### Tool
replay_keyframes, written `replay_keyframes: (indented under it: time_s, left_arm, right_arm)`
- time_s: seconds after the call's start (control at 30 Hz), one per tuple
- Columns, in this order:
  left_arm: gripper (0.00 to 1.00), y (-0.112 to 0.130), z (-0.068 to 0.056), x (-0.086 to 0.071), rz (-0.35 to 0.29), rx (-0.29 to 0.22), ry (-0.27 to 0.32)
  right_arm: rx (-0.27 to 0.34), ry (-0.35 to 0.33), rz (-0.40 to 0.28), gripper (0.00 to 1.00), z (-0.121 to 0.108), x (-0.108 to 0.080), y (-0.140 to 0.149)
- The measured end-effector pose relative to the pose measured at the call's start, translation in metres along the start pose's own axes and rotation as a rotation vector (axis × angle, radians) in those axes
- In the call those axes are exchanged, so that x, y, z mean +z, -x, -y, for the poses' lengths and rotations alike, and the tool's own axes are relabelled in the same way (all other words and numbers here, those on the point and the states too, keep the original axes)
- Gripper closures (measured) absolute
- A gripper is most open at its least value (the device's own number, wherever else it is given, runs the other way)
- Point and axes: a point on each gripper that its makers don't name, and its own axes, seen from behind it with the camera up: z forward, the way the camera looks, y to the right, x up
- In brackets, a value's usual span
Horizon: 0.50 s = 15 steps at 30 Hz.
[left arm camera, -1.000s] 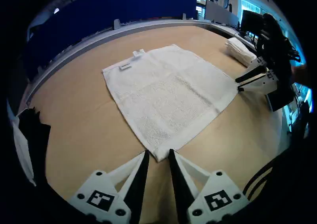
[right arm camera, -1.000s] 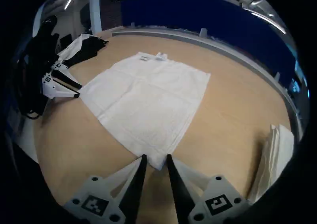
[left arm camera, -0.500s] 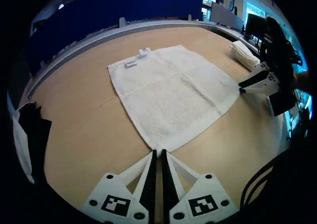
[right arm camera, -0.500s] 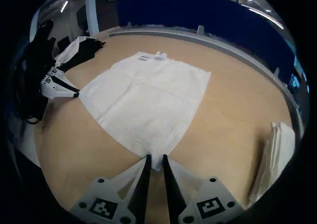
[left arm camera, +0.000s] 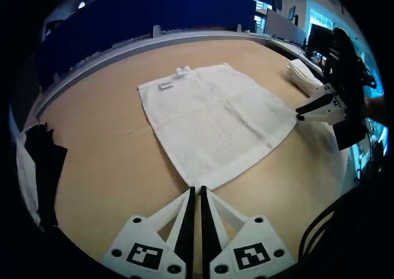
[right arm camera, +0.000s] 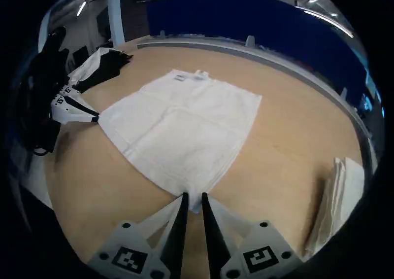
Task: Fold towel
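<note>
**Two corners pinched**

My left gripper (left arm camera: 195,191) is closed to a thin slit, nipping the near corner of the towel (left arm camera: 216,116). My right gripper (right arm camera: 192,199) is clamped the same way on the neighbouring corner, with a bit of cloth showing between its fingers. The towel lies spread flat in the middle of the table (left arm camera: 108,146), with its tags at the far edge. A folded stack (right arm camera: 340,200) sits near the table's rim.

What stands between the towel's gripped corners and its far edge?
Nothing visible. The left gripper and right gripper each pinch a near corner of the towel; its top is bare. The folded stack and dark cloth lie off to the sides.
</note>
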Motion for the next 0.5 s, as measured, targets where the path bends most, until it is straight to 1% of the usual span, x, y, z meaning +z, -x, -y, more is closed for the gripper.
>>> replay_keyframes:
  time_s: [0.2, 0.5]
  left_arm:
    - [0.92, -0.011, -0.001, -0.014, -0.020, -0.020, -0.002]
    - [0.92, -0.031, -0.001, -0.044, -0.046, -0.055, -0.004]
  right_arm:
    - [-0.011, 0.005, -0.022, 0.79, 0.000, -0.012, -0.015]
    - [-0.008, 0.006, -0.076, 0.79, 0.003, -0.041, -0.047]
